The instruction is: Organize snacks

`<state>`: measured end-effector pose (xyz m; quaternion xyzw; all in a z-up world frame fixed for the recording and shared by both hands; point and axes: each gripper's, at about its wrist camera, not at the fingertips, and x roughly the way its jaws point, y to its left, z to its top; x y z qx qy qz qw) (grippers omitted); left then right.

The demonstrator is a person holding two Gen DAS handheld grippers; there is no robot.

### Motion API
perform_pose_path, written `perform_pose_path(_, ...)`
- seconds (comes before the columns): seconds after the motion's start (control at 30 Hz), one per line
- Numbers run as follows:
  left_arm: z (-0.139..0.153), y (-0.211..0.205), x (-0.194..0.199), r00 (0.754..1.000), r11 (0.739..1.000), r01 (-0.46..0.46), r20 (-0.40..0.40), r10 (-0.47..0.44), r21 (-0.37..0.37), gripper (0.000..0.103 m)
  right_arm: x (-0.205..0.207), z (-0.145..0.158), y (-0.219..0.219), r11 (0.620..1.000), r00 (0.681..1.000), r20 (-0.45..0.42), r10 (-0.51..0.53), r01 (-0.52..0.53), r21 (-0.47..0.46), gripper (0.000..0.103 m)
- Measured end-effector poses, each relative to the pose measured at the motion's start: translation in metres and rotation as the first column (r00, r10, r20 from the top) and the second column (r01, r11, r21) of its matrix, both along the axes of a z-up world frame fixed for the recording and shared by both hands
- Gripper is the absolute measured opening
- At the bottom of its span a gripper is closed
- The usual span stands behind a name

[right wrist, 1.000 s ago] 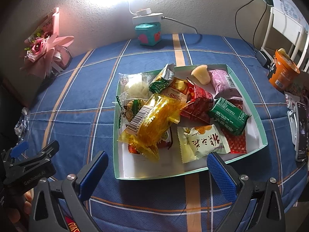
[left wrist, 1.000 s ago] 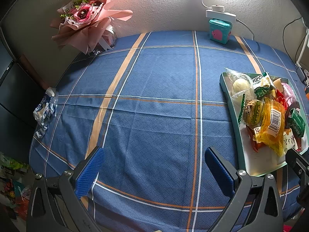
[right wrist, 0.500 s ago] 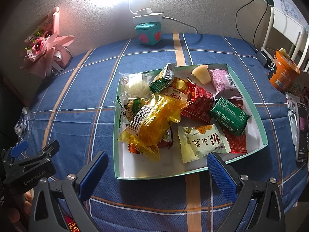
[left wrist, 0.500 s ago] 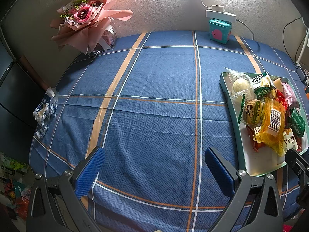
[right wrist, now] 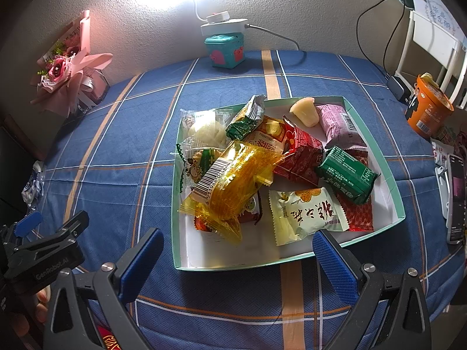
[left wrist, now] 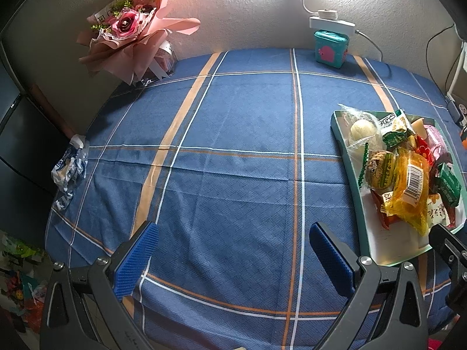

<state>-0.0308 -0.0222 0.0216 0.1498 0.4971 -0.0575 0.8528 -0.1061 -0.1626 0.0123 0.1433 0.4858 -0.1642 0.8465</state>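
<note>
A teal-rimmed tray (right wrist: 391, 180) holds several wrapped snacks: a yellow packet (right wrist: 230, 180), a red one (right wrist: 300, 154), a green bar (right wrist: 346, 175), a cream packet (right wrist: 306, 213), a pink one (right wrist: 338, 125). The tray (left wrist: 347, 157) also shows at the right of the left wrist view. My right gripper (right wrist: 236, 259) is open and empty, hovering just before the tray's near edge. My left gripper (left wrist: 233, 253) is open and empty above bare blue cloth, left of the tray.
A pink bouquet (left wrist: 131, 38) stands at the back left. A teal tin (left wrist: 331, 48) with a white power strip sits at the back wall. A blue-white wrapper (left wrist: 68, 169) lies at the left edge. An orange cup (right wrist: 429, 108) and a phone (right wrist: 456, 195) lie right.
</note>
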Motion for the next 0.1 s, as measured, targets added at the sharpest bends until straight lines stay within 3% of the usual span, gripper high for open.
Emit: perform_pose_path(0.1, 0.0, 0.0, -0.0001, 1.0, 1.0, 0.004, -0.002, -0.004, 0.001, 0.103, 0.0, -0.0001, -0.0001, 1.0, 1.0, 0.0, 0.0, 0.0, 0.0, 0.103)
